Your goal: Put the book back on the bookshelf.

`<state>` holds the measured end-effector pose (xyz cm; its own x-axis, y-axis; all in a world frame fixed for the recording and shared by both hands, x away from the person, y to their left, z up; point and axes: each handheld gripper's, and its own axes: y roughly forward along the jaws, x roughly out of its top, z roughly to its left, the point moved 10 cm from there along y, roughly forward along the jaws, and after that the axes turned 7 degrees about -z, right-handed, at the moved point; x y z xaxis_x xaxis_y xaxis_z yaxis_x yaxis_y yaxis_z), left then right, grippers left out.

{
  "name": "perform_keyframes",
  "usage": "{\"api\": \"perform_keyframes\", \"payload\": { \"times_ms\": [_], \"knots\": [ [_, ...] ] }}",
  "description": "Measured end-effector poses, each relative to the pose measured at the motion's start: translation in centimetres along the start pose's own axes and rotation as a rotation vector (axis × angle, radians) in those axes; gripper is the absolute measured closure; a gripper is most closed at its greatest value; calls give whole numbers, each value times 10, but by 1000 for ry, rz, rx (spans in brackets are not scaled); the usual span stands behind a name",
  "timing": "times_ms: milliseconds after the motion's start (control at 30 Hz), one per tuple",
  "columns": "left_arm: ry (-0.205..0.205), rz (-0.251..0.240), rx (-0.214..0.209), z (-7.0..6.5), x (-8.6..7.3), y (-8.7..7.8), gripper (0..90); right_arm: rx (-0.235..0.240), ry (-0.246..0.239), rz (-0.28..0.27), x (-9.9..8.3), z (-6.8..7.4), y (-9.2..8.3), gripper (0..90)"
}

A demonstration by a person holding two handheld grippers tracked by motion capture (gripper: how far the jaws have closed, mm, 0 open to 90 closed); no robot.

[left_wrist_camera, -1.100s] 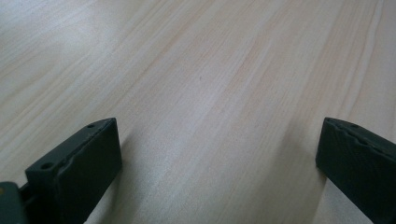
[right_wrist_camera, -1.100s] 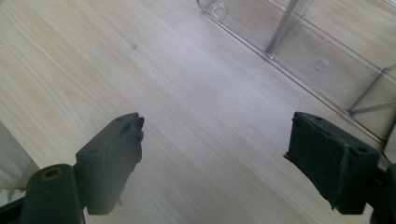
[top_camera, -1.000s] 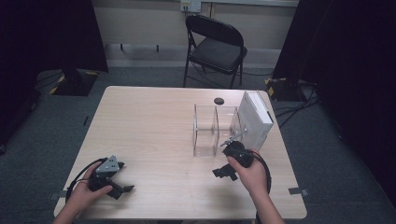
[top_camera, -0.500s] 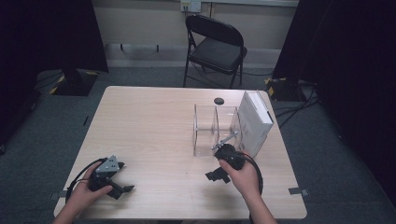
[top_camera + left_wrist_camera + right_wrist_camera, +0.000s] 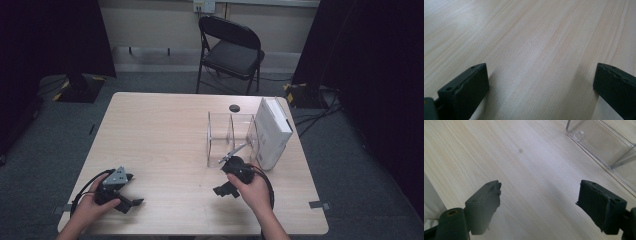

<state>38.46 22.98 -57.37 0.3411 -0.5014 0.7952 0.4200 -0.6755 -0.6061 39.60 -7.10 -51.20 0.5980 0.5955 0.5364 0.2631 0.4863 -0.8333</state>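
My left gripper [image 5: 129, 191] rests low over the table's near left corner, held by a hand. In the left gripper view its jaws stand wide apart, open [image 5: 540, 68], with bare wood between them. My right gripper [image 5: 224, 177] is just in front of a clear plastic divided container [image 5: 230, 136], which stands right of the table's middle. Its jaws are also spread, open [image 5: 540, 185], with nothing between them. The clear plastic container's base corner [image 5: 599, 142] shows at the upper right of the right gripper view.
A white box [image 5: 272, 131] stands on edge against the container's right side. A small black round object [image 5: 234, 107] lies behind them on the light wooden table [image 5: 160, 135]. A black folding chair [image 5: 231, 50] stands beyond the table's far edge.
My right gripper has moved left and a little toward the near edge, away from the white box and along the front of the clear container. The left gripper has stayed put.
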Motion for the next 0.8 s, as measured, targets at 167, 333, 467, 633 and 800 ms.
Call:
{"api": "perform_keyframes", "payload": {
  "times_ms": [167, 333, 467, 633, 800],
  "knots": [
    [0, 0, 0, 0, 0, 0, 0, 12, -11, -6, 3, 6, 8, 169],
    [0, 0, 0, 0, 0, 0, 0, 23, -44, -3, 5, 12, 16, 169],
    [1, -3, -1, 0, 0, 0, 0, 28, -64, 2, 4, 17, 23, 169],
    [0, -2, -1, 0, 0, 0, 0, 39, -73, 0, 4, 21, 32, 169],
    [0, 0, 0, 0, 0, 0, 0, 53, -85, 3, 2, 27, 42, 169]
  ]
}}
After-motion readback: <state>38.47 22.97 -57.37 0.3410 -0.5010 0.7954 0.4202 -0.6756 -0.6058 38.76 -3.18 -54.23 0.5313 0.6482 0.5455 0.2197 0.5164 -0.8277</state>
